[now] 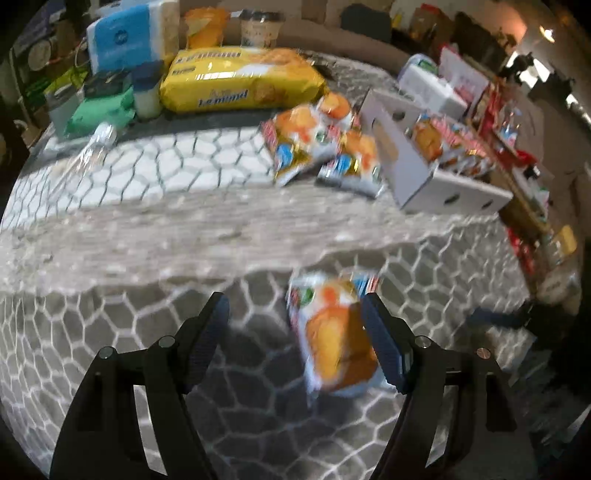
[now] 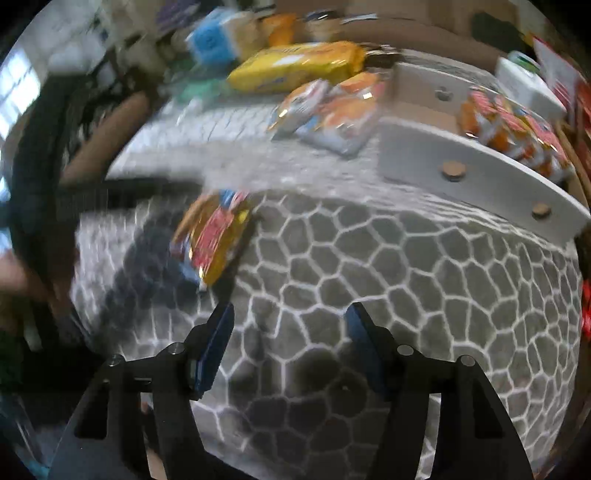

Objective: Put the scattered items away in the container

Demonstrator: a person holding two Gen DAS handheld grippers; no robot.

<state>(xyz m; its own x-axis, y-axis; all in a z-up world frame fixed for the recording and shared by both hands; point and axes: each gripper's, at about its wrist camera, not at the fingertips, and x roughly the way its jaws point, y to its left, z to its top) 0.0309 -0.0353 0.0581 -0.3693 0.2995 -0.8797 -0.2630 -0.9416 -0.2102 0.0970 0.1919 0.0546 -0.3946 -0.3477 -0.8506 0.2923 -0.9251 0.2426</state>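
My left gripper (image 1: 295,314) is open just above the patterned cloth. An orange-and-white snack packet (image 1: 338,341) lies between its fingers, against the right finger (image 1: 382,345). That packet also shows in the right wrist view (image 2: 214,236), ahead and left of my right gripper (image 2: 290,321), which is open and empty. Further snack packets (image 1: 321,144) lie in a pile beside a white cardboard box (image 1: 436,181) that holds several of the same packets (image 1: 443,144). The box (image 2: 476,166) and the pile (image 2: 328,110) also show in the right wrist view.
A big yellow biscuit bag (image 1: 240,79), a blue-and-white pack (image 1: 125,37), a green pack (image 1: 103,107), a clear bottle (image 1: 92,147) and cups (image 1: 260,27) stand at the table's far side. Red goods (image 1: 509,122) crowd shelves on the right.
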